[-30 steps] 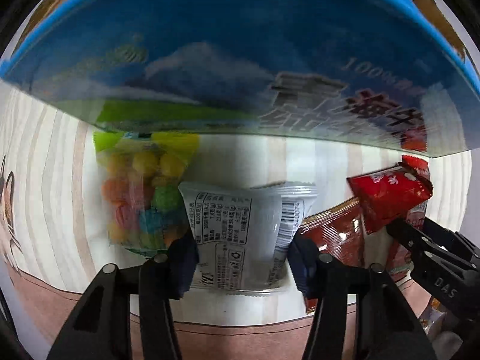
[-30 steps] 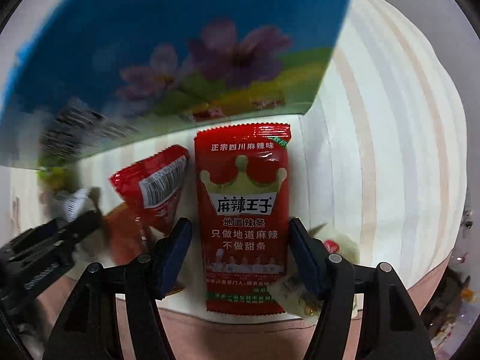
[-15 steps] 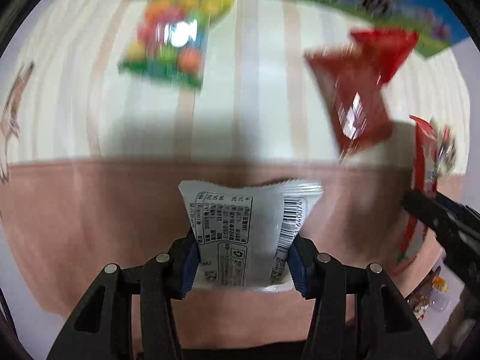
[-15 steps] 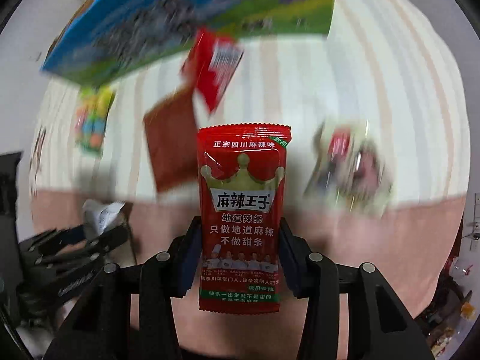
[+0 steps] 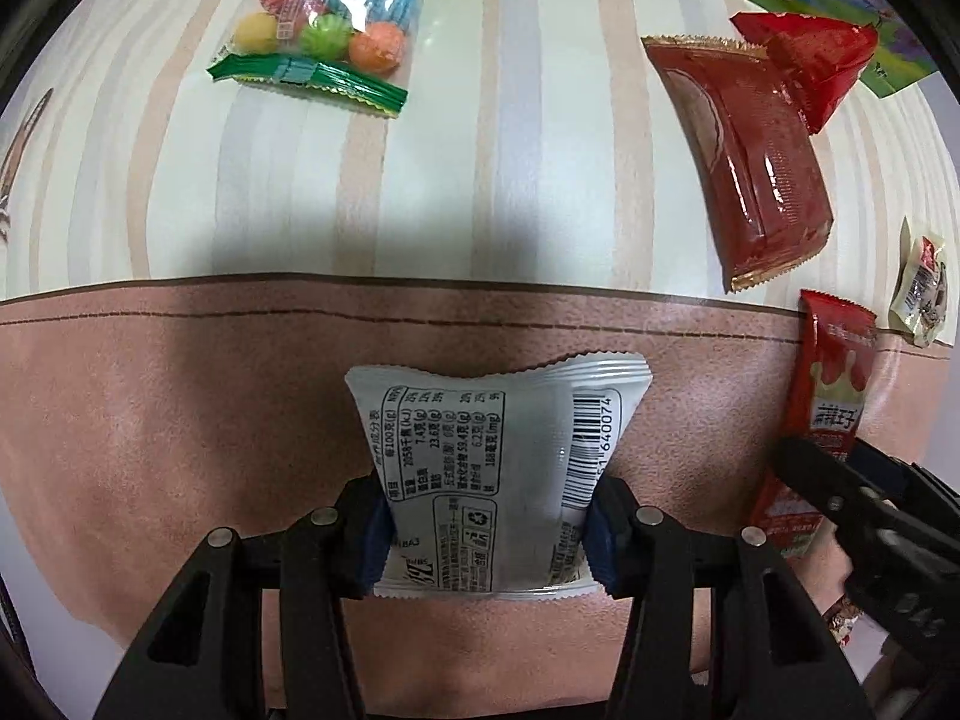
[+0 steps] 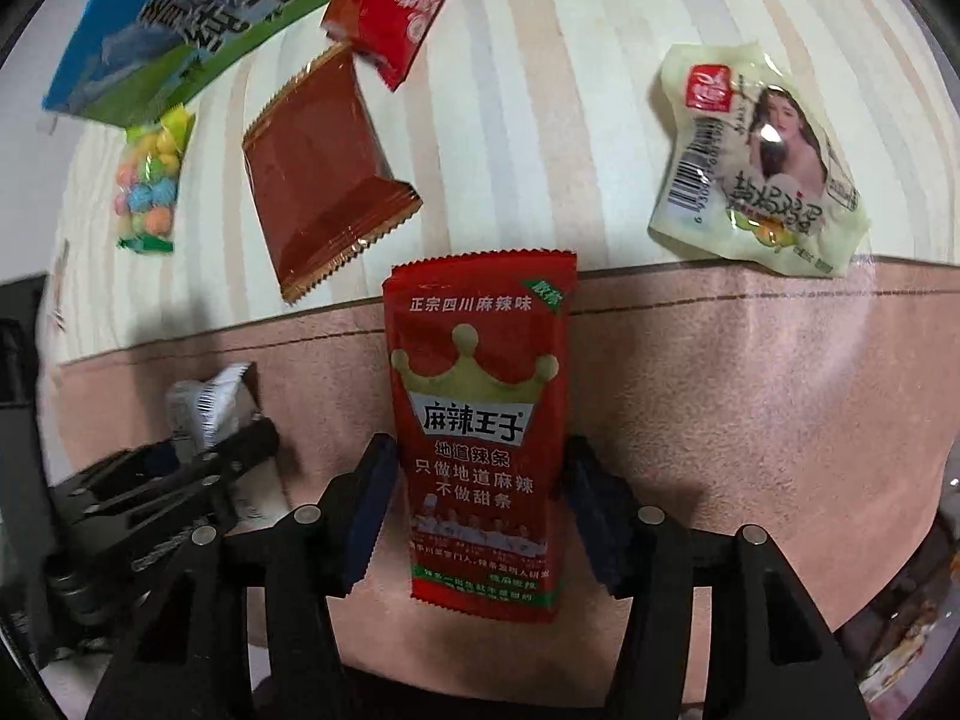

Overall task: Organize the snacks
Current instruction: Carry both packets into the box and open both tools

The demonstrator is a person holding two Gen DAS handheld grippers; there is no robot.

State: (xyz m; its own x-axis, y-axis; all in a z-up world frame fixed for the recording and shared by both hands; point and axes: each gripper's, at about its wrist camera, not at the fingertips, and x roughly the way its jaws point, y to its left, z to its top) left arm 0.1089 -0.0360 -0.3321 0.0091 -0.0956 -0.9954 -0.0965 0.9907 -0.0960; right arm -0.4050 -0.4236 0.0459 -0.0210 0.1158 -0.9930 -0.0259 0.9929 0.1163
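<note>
One blue carton (image 6: 174,30) and six snack packets (image 6: 324,174) are being shown. Over the surface's (image 5: 180,420) pink band, the white packet (image 5: 492,432) is being clenched by the left tongs (image 5: 486,510), lengthwise along the fingers. The red spicy-strip packet (image 6: 480,372) is lying likewise between the right tongs (image 6: 480,480), just being opened.

Six snack packets (image 6: 480,438), one blue carton (image 6: 180,30), two tools (image 6: 474,510).

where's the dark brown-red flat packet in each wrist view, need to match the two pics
Left wrist: the dark brown-red packet lies upper right on the striped cloth.
Right wrist: the same packet lies upper left of centre.
Shared landmark: the small bright red packet overlapping its far end in both views.
</note>
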